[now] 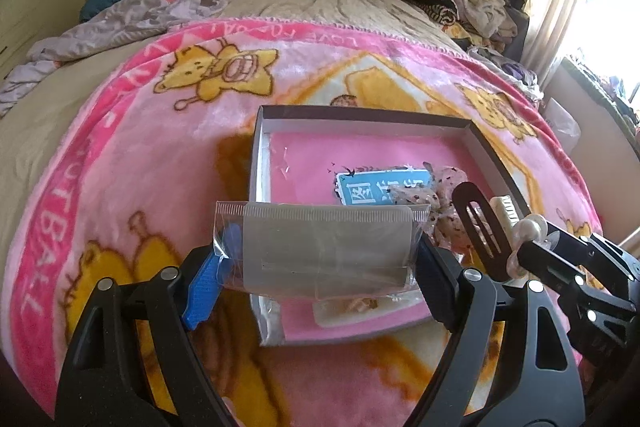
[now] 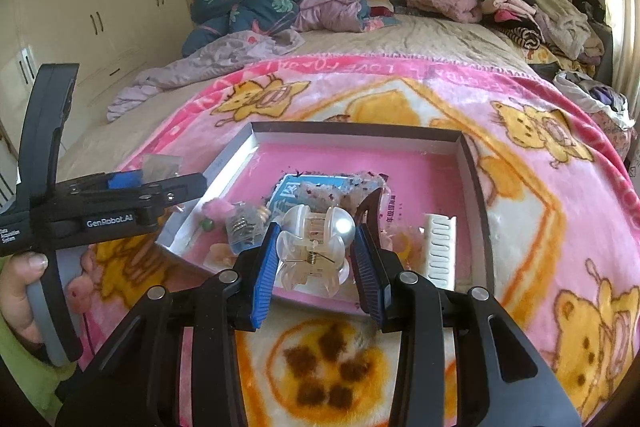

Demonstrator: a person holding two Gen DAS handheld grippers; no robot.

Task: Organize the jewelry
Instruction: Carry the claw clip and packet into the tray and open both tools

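While the left gripper [image 1: 320,259] pinches a limp, slippery plastic pouch [image 1: 320,247] above the tray [image 2: 476,187], the right gripper [image 2: 316,255] clamps a pearly claw clip [image 2: 314,247]. Rigid, light, probably brittle; squeeze its body, not its teeth.

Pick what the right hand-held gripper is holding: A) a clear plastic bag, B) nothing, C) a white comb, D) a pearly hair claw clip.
D: the right hand-held gripper has its blue pads closed on a pearly hair claw clip, over the box.
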